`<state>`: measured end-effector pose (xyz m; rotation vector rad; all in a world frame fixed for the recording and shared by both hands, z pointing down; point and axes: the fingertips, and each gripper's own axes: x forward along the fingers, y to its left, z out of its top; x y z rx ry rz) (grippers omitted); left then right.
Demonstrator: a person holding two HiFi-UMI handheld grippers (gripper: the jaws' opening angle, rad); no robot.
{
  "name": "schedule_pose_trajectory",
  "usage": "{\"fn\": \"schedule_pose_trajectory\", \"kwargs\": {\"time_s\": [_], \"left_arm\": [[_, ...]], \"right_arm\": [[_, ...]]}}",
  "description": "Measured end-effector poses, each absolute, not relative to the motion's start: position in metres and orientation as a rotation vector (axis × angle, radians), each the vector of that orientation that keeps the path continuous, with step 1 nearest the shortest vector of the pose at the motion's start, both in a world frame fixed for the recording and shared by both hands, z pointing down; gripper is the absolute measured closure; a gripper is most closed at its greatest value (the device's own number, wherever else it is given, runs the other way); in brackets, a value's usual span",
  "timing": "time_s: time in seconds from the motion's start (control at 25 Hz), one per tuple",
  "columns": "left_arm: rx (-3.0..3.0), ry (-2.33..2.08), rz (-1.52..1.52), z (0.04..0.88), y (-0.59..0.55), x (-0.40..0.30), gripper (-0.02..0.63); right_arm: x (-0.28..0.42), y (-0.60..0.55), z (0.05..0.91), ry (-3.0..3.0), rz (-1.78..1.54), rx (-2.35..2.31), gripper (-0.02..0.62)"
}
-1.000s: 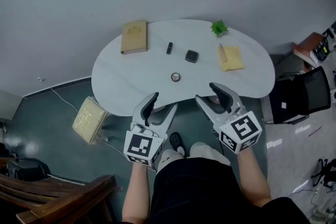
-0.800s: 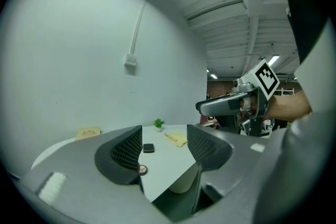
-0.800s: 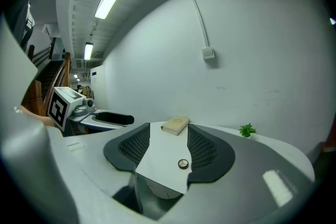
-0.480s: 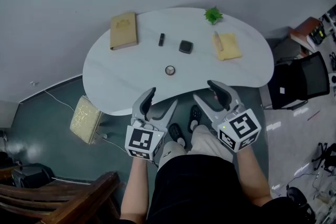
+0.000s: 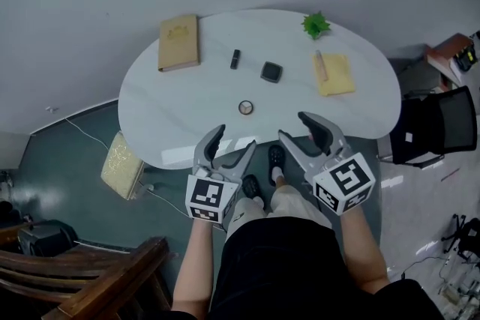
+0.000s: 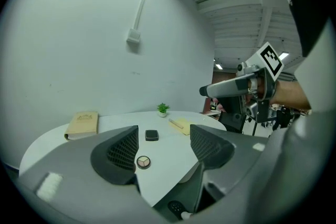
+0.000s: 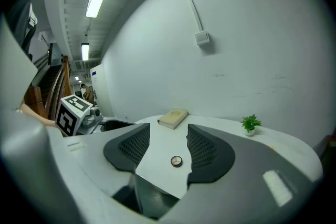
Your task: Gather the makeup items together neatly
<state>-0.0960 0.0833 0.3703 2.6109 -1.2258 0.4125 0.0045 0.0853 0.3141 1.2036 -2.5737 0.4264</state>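
While both grippers hang at the near edge of the white table, we see the makeup spread apart across its top. The one container is a small pot at the far right, w/ a green plant in it. The round compact lies nearest us, approx mid-table, showing three colour pans. Further off sits the square compact, closed, and just left of it the black tube, long axis running near-to-far w/ a slight tilt. A slim stick rests on the yellow pad at right, also pointing near-to-far. A tan book lies far left. The left gripper has just been opening its jaws; they stand wide w/ nothing btw the pads. The right gripper is parted too and empty, the round compact ahead of its tips.
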Motion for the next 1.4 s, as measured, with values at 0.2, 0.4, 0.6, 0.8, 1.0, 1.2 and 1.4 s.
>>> {"fn": "schedule_pose_trajectory", "kwargs": {"time_s": [0.2, 0.4, 0.6, 0.8, 1.0, 1.2, 1.4], "left_arm": [[2.540, -1.236, 0.452, 0.390, 0.066, -0.095, 0.304], [2.471, -1.257, 0.521, 0.413, 0.046, -0.094, 0.304], [2.403, -1.274, 0.579, 0.437, 0.029, -0.092, 0.304], [2.314, -1.300, 0.581, 0.462, 0.014, -0.088, 0.304], [2.249, -1.330, 0.589, 0.480, 0.005, -0.084, 0.304], [2.204, -1.349, 0.617, 0.495, 0.000, -0.081, 0.304], [2.178, -1.348, 0.629, 0.506, -0.001, -0.080, 0.304]], "right_arm": [[0.004, 0.059, 0.322, -2.583, 0.447, 1.136, 0.388], [0.004, 0.029, 0.331, -2.599, 0.469, 1.052, 0.388], [0.002, 0.001, 0.343, -2.612, 0.479, 0.964, 0.388], [0.000, -0.019, 0.353, -2.627, 0.474, 0.871, 0.388], [0.000, -0.032, 0.358, -2.650, 0.463, 0.798, 0.390], [0.000, -0.037, 0.363, -2.656, 0.474, 0.753, 0.390], [-0.004, -0.034, 0.368, -2.645, 0.489, 0.718, 0.390]]}}
